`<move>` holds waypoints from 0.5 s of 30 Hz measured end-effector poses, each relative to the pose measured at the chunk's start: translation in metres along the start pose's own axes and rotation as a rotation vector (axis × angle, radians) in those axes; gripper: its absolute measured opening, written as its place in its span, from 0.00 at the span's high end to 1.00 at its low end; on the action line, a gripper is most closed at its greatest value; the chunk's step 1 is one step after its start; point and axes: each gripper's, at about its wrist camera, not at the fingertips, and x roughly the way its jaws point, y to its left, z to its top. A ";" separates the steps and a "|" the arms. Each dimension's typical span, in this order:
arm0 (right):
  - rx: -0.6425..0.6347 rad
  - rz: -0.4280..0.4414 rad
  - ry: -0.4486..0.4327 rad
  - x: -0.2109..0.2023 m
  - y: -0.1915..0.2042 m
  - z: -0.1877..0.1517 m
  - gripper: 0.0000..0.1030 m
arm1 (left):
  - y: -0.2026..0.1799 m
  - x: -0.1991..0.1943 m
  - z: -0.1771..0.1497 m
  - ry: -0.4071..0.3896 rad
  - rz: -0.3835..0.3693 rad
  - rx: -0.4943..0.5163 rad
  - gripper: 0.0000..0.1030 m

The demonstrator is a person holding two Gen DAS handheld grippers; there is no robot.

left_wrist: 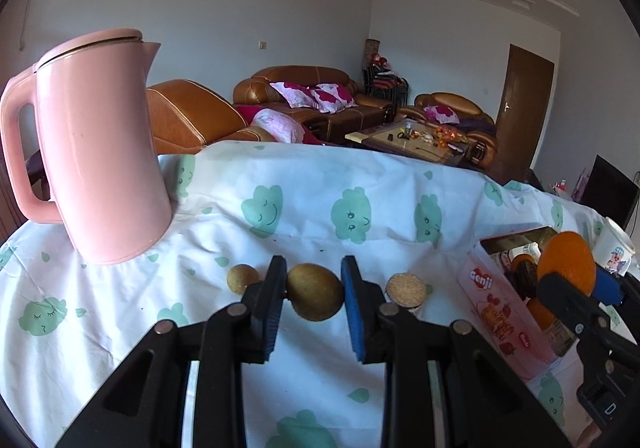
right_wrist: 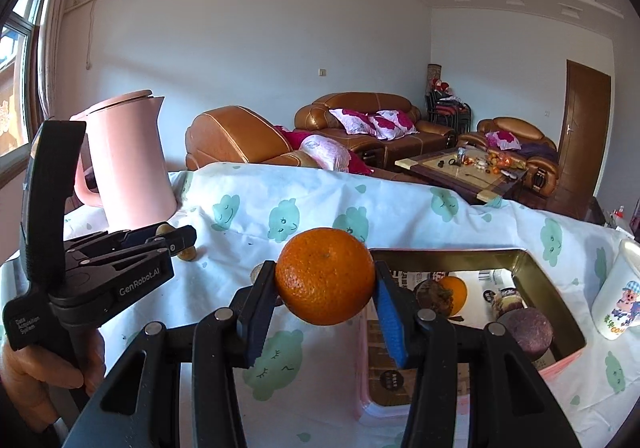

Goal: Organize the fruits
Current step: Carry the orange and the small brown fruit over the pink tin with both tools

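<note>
My left gripper is shut on a brown kiwi and holds it just above the cloth. A smaller brown fruit lies to its left and a round cut-topped fruit to its right. My right gripper is shut on an orange, held above the left edge of the open tin box. The box holds another orange and dark round fruits. The orange and the box also show in the left wrist view.
A pink kettle stands at the table's back left. A white cartoon cup stands right of the box. The table has a white cloth with green prints. Sofas and a coffee table lie beyond.
</note>
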 end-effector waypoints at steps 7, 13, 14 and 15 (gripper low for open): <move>0.017 -0.056 -0.028 -0.005 -0.027 0.004 0.52 | -0.048 -0.006 -0.002 -0.026 -0.048 0.039 0.71; 0.044 -0.109 -0.011 -0.002 -0.060 0.005 0.52 | -0.089 -0.003 0.000 -0.029 -0.092 0.087 0.71; 0.047 -0.117 -0.007 -0.001 -0.066 0.004 0.52 | -0.095 -0.002 0.000 -0.028 -0.099 0.094 0.71; 0.052 -0.125 -0.004 -0.001 -0.072 0.004 0.52 | -0.102 -0.001 0.001 -0.028 -0.104 0.101 0.71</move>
